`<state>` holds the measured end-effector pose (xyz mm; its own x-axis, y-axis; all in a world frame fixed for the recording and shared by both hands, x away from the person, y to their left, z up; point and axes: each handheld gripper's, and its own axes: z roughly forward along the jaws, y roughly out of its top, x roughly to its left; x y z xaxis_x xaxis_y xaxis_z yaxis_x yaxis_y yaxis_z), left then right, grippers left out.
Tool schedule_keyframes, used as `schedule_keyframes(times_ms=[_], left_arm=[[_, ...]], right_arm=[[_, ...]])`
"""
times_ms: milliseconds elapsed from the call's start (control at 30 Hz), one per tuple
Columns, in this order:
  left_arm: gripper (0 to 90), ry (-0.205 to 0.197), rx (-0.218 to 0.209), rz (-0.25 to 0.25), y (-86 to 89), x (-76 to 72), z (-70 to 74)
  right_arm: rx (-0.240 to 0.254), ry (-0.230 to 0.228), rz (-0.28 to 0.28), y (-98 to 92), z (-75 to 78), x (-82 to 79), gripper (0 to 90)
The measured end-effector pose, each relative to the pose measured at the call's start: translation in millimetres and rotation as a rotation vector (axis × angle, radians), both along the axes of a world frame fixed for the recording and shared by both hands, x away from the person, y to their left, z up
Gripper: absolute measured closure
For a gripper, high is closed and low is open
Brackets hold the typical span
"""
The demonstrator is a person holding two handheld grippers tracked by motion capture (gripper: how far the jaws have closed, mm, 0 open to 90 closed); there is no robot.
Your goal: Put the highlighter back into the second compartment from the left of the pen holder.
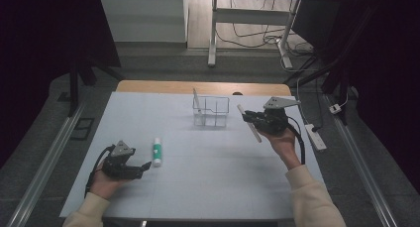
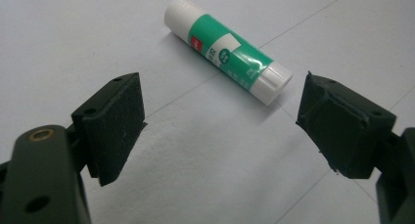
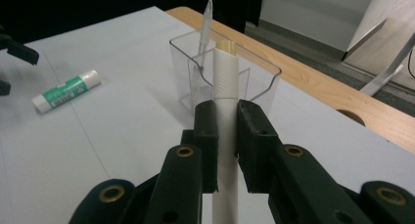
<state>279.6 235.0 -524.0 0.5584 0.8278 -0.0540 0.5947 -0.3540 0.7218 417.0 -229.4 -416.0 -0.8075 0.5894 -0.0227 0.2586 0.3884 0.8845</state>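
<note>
Near edge, left: left gripper lies low over the white table sheet in the person's left hand, jaws wide apart with nothing between them.
Left gripper view: both black foam pads stand clear of the sheet, far apart; the same gripper points at the cap end of the glue stick, which lies just beyond the jaw tips, not touching either.
Glue stick: a white plastic glue stick with a green label lies flat on the sheet just beside the left gripper's tips; the label's print is legible in shape in the left gripper view but too small in the high view.
Near edge, right: right gripper is held above the sheet in the person's right hand, a cream sleeve behind it.
Right claw: jaws narrow, clamped on a slim white pen-shaped stick around its middle, its ends sticking out both sides.
Right gripper view: the pads press on both sides of the stick, whose tip points toward the holder; the gripper is seen from behind.
Middle, farther: a clear plastic divided holder stands upright on the sheet, well apart from the glue stick.
Inside holder: a thin translucent pen leans in one compartment.
Far edge: bare wooden table rim past the sheet.
</note>
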Motion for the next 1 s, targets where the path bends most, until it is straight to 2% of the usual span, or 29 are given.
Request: schedule_keyframes(times_ms=[233,700,1000], left_arm=[[18.0,-0.001,0.000,0.001,0.2,-0.2,0.3],[18.0,-0.001,-0.001,0.002,0.6,-0.5,0.7],[18.0,-0.002,-0.003,0.004,1.1,-0.3,0.8]], right_arm=[[0.036,-0.039,-0.006,12.5,8.3,0.1,78.7],[0.093,-0.078,-0.006,30.2,20.2,5.0,78.7],[0.120,-0.107,-0.044,34.1,25.2,7.8,78.7]])
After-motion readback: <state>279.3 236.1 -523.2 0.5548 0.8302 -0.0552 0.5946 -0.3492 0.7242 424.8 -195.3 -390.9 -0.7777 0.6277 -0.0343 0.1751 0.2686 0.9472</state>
